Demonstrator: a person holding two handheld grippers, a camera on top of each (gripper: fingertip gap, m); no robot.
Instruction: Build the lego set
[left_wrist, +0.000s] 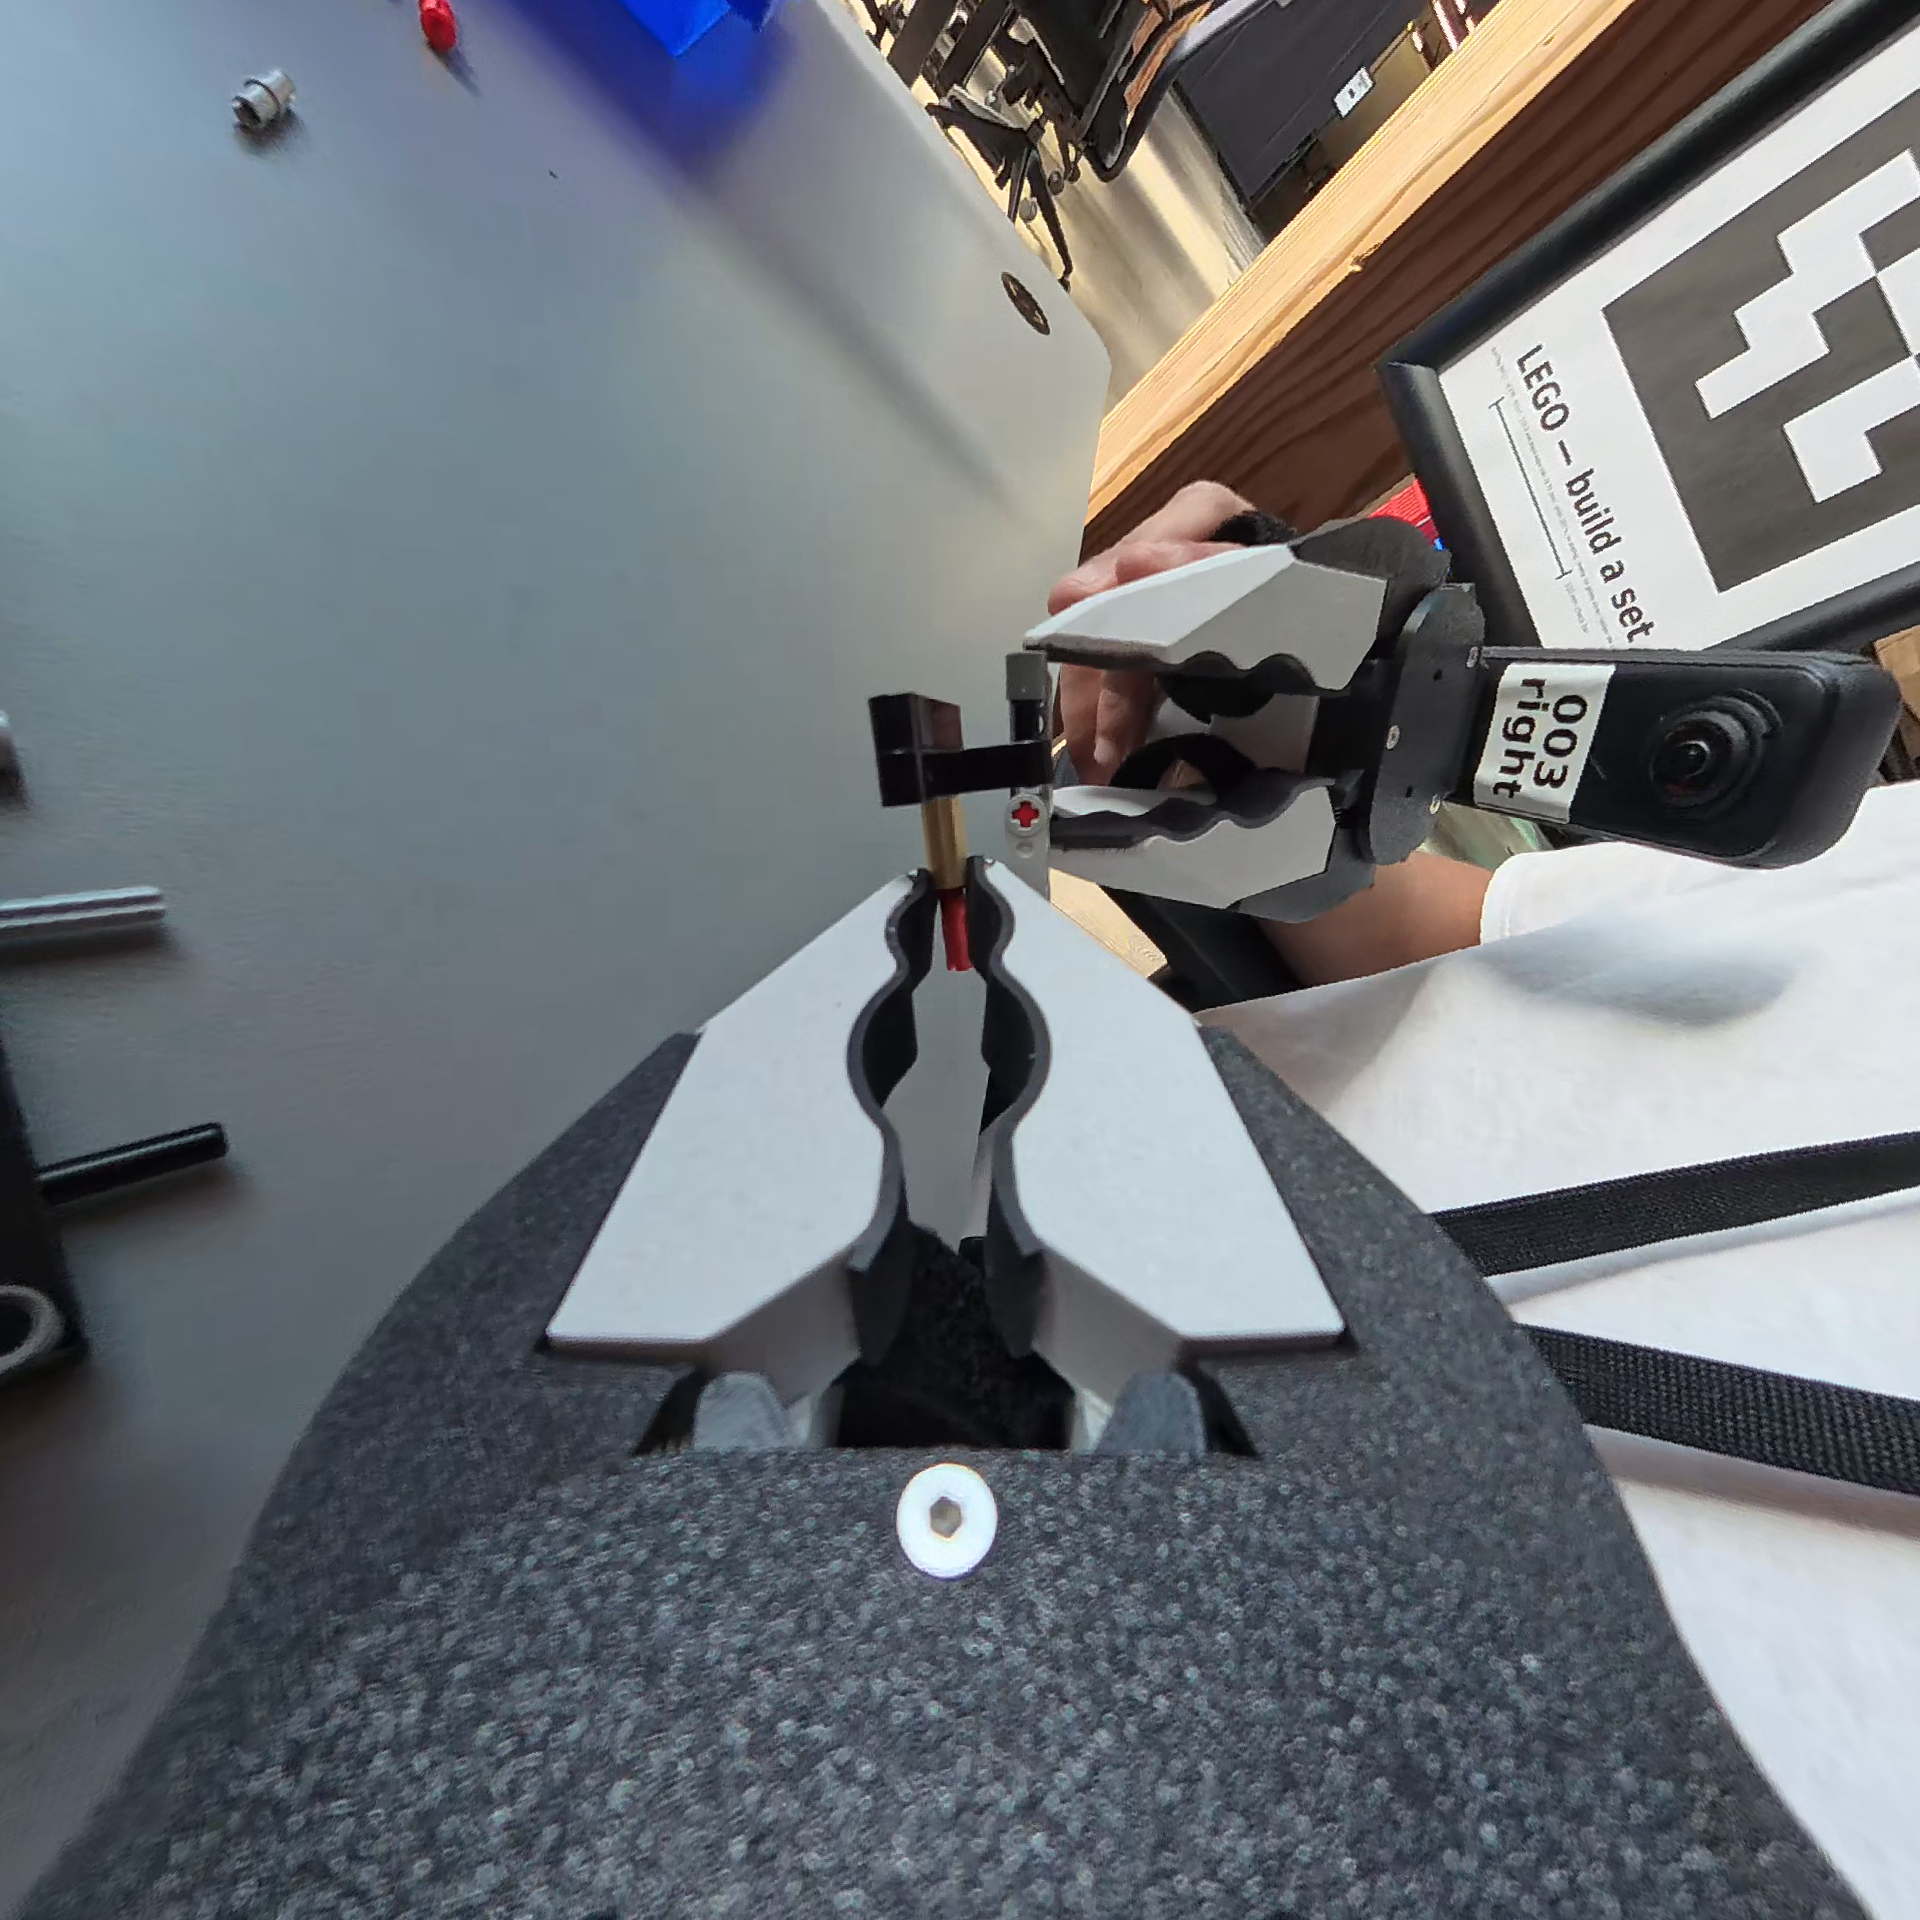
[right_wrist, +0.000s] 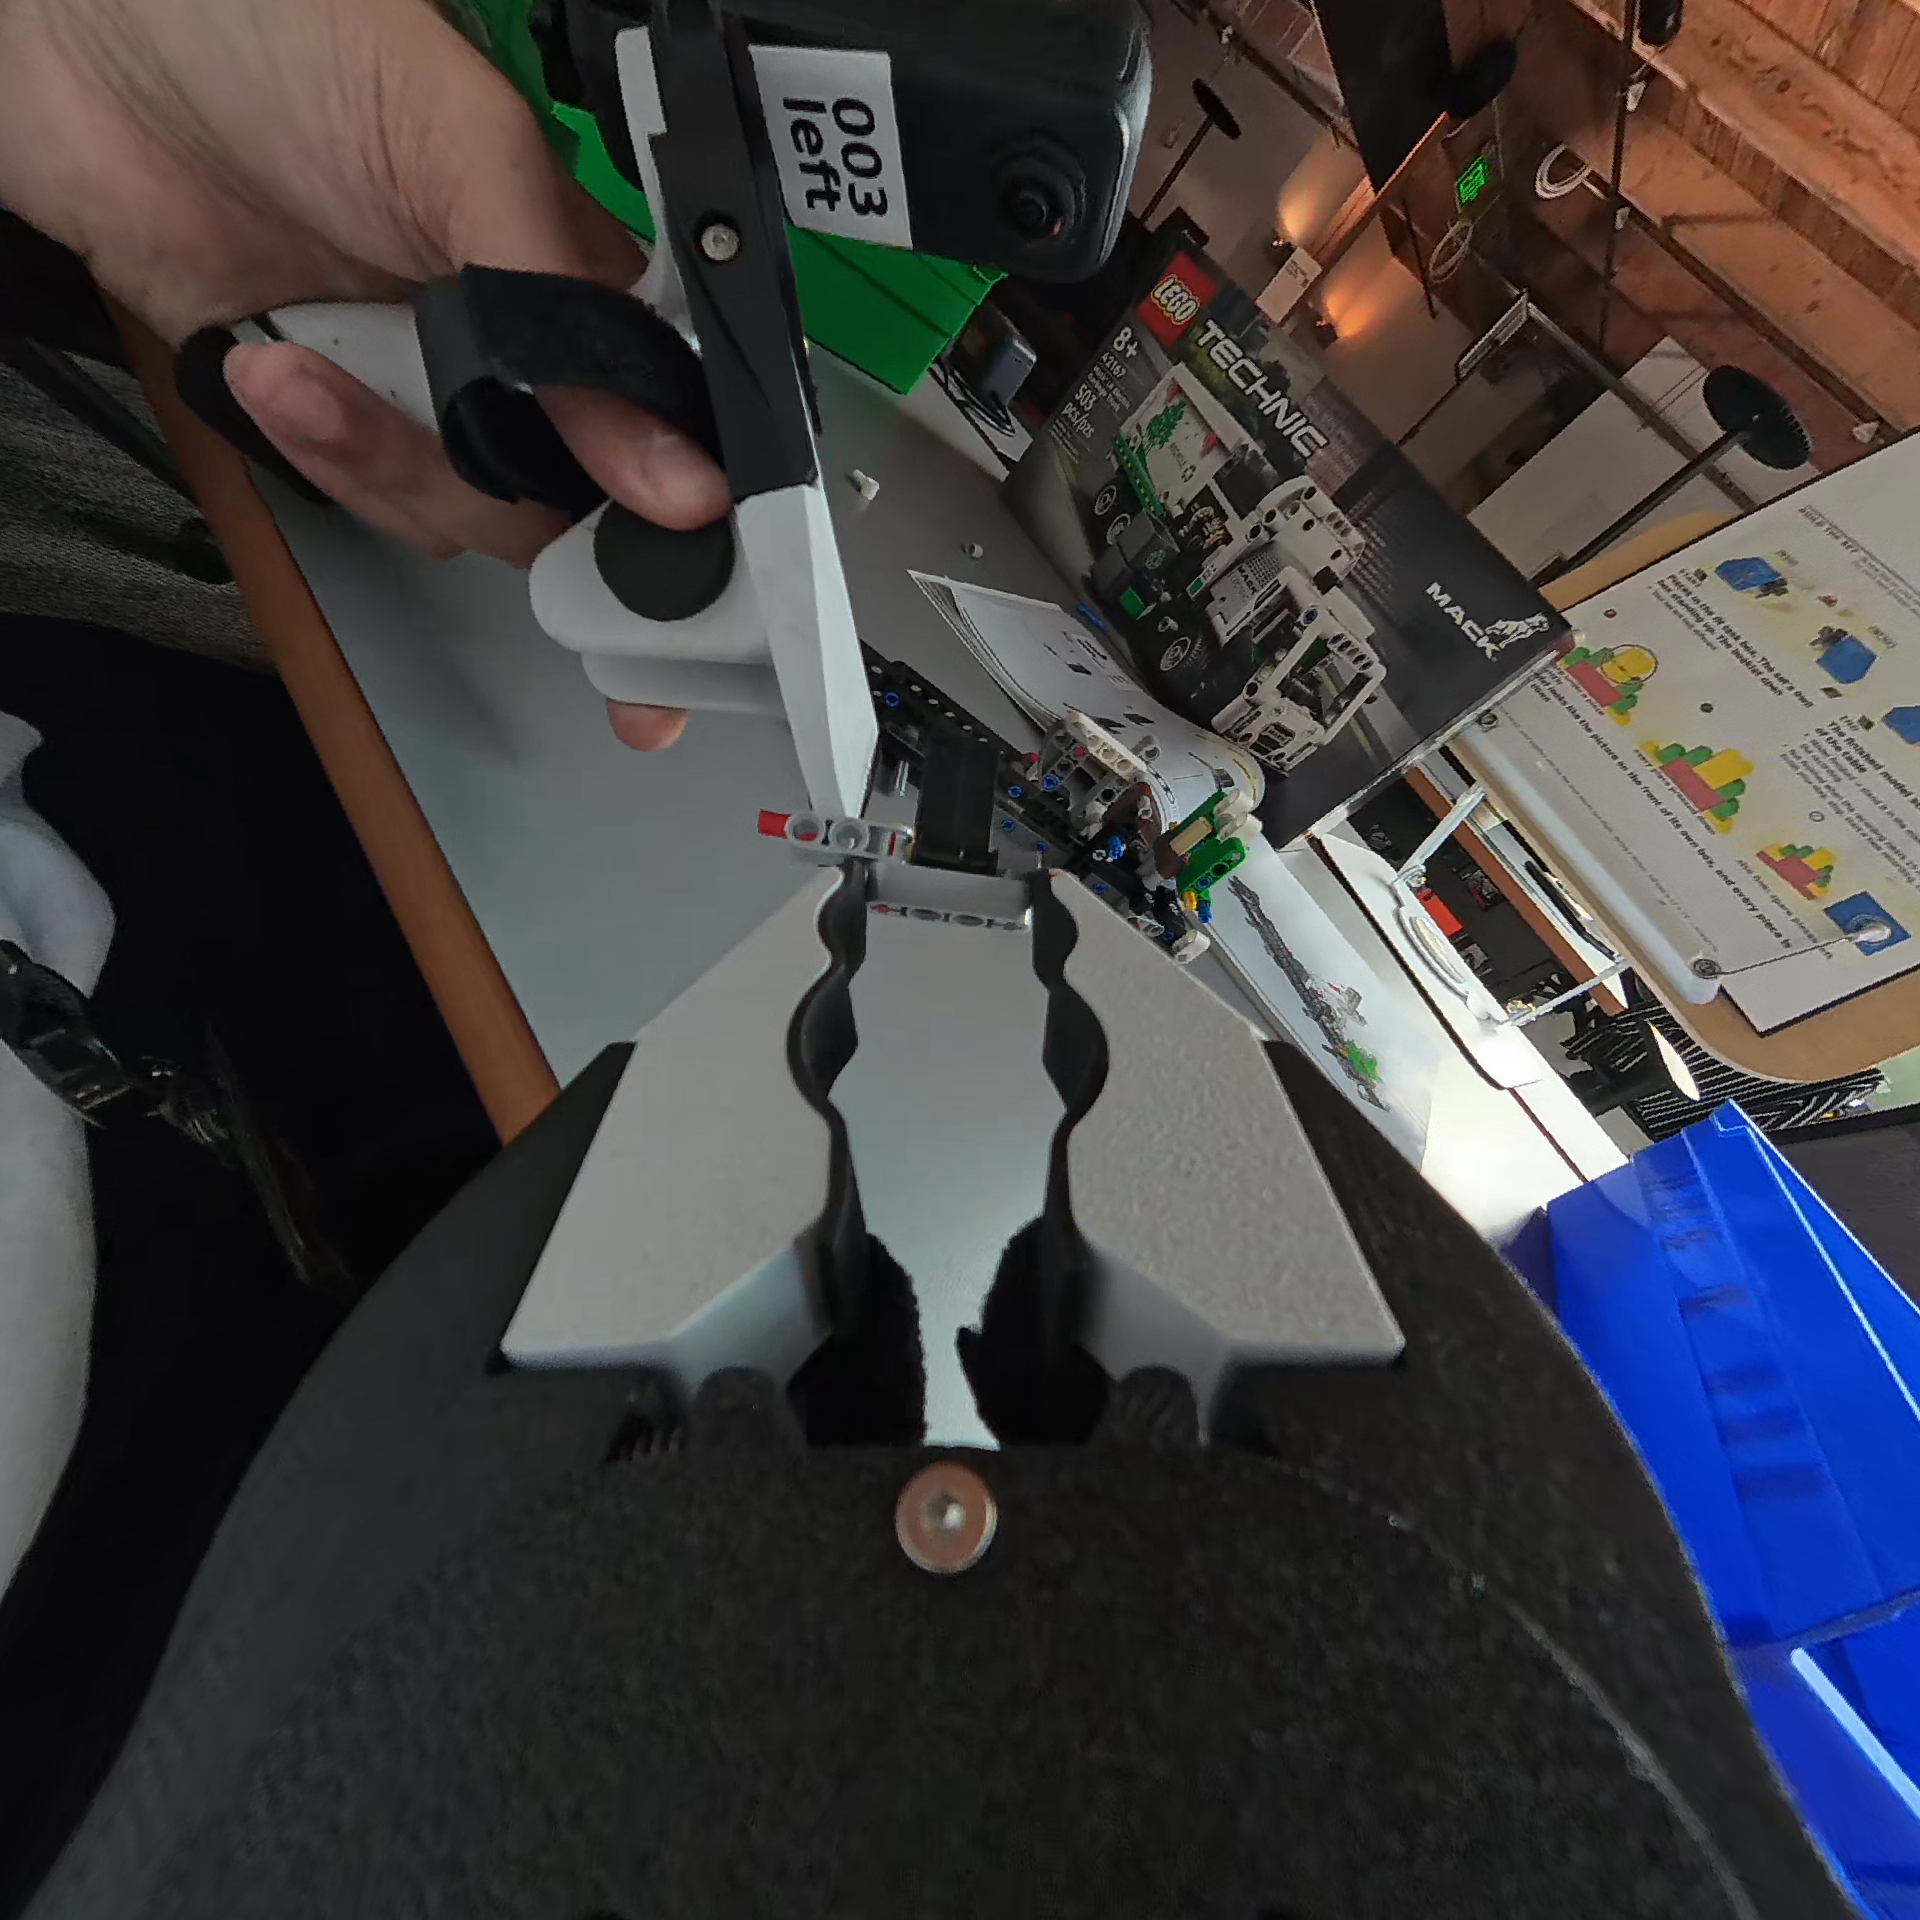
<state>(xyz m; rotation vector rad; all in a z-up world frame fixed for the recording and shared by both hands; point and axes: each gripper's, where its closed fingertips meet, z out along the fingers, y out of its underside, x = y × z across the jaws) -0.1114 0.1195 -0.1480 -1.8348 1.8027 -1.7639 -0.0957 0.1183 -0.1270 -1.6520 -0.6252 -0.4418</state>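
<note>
Open workshop or lab space: exposed brick wall (right_wrist: 1756, 156) at upper right, grey desk (left_wrist: 468, 520) strewn with small parts, blue bin (right_wrist: 1766, 1403) at lower right, framed marker sign (left_wrist: 1714, 343), boxed building set (right_wrist: 1278, 540) and laminated instruction sheet (right_wrist: 1766, 727) at right, office chairs (left_wrist: 1018, 73) along the top.

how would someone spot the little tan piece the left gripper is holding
Start at the left gripper in the left wrist view; its jaws are pinched together at the tips. A red axle sits between them, and the tan sleeve rises straight out of the tips. It is the only tan part, capped by a black connector.
</note>
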